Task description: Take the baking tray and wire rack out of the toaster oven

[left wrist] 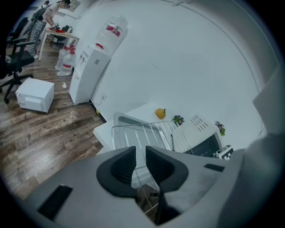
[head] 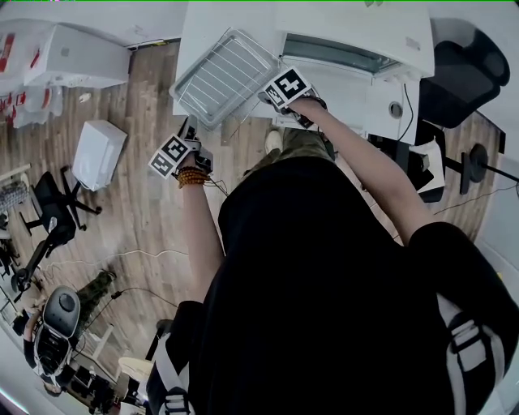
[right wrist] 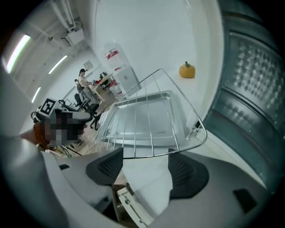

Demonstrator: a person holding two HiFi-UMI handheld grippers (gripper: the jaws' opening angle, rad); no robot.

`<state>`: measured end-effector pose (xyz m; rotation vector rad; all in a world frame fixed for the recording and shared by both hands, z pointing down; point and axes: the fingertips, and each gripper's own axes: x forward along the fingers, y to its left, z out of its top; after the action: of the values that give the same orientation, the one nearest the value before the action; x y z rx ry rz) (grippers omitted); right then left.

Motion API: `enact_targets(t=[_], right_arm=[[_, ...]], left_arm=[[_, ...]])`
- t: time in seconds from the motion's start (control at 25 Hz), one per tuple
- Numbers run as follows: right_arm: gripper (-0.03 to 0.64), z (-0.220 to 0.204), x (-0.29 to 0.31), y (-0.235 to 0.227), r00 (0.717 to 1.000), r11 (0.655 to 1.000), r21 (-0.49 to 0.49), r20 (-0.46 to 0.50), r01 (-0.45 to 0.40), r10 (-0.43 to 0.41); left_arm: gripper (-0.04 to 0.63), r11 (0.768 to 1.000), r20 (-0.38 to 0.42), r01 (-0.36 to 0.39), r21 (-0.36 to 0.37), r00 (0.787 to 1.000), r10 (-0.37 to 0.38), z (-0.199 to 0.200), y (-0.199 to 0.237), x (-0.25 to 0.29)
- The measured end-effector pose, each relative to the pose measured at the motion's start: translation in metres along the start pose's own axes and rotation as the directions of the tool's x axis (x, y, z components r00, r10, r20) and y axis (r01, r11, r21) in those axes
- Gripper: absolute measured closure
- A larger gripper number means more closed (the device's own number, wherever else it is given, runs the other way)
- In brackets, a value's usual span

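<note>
The baking tray (head: 185,81) lies on the white table (head: 203,24) in front of the toaster oven (head: 349,40), whose door hangs open. The wire rack (head: 223,73) rests tilted over the tray, its near side sticking out past the table edge. My left gripper (head: 190,130) is at that overhanging side; in the left gripper view (left wrist: 140,153) its jaws are shut with a rack (left wrist: 147,129) wire running through the slit. My right gripper (right wrist: 146,156) stands open just short of the rack's (right wrist: 151,154) near rim, touching nothing. Beneath lies the tray (right wrist: 147,100).
A small orange fruit (right wrist: 187,70) and a little plant (left wrist: 178,119) sit at the table's far side. The oven cavity (right wrist: 254,89) gapes at the right. A white box (head: 97,150) and office chairs stand on the wood floor, a water dispenser (left wrist: 91,71) by the wall.
</note>
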<state>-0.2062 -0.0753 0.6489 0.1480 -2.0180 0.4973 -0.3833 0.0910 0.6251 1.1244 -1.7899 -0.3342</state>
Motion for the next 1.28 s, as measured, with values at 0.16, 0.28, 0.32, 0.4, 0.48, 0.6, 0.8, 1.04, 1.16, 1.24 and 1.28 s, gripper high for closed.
enact_targets(t=[0.16,0.28,0.32,0.4,0.48,0.6,0.8,1.04,1.16,1.24,1.28], right_arm=[[0.314,0.028,0.004,-0.001,0.991,0.982,-0.132,0.053,0.133,-0.127],[0.316,0.055,0.012,-0.012,0.981,0.981,0.154,0.135,0.122,-0.143],[0.316,0.058,0.014,-0.013,0.980,0.959,0.272,0.152,0.084,-0.128],[0.316,0.063,0.007,-0.009,0.975,0.928,0.373,0.192,0.030,-0.109],[0.316,0.065,-0.010,-0.003,0.963,0.948,0.319,0.251,0.012,-0.097],[0.316,0.066,-0.045,-0.005,0.928,0.986,0.160,0.360,0.037,-0.093],[0.316,0.077,-0.113,-0.021,0.846,0.984,-0.044,0.518,0.174,-0.127],[0.324,0.081,-0.198,-0.037,0.758,0.909,-0.176,0.623,0.377,-0.194],[0.324,0.074,-0.228,-0.035,0.731,0.864,-0.222,0.647,0.452,-0.216],[0.324,0.072,-0.250,-0.032,0.704,0.845,-0.226,0.675,0.484,-0.223],[0.324,0.073,-0.261,-0.031,0.685,0.838,-0.219,0.692,0.500,-0.228]], left_arm=[[0.549,1.000,0.007,0.015,0.014,1.000,-0.015,-0.005,-0.007,0.002],[0.548,0.999,-0.004,0.000,0.048,1.000,0.000,-0.018,-0.006,0.012],[0.549,0.997,-0.018,-0.012,0.074,1.000,0.013,-0.023,-0.005,0.017],[0.548,0.990,-0.026,-0.044,0.137,0.999,0.048,-0.021,-0.009,0.022],[0.548,0.982,0.012,-0.051,0.180,0.999,0.050,-0.005,-0.020,0.020],[0.548,0.972,0.029,-0.007,0.237,1.000,0.000,0.010,-0.042,0.018],[0.548,0.894,0.017,0.060,0.443,0.997,-0.075,0.027,-0.097,0.025],[0.548,0.706,0.046,0.150,0.692,0.967,-0.251,0.038,-0.215,0.032],[0.548,0.638,0.057,0.172,0.751,0.945,-0.322,0.035,-0.267,0.028],[0.548,0.594,0.070,0.176,0.785,0.928,-0.367,0.034,-0.299,0.024],[0.548,0.571,0.076,0.176,0.802,0.918,-0.389,0.034,-0.315,0.021]])
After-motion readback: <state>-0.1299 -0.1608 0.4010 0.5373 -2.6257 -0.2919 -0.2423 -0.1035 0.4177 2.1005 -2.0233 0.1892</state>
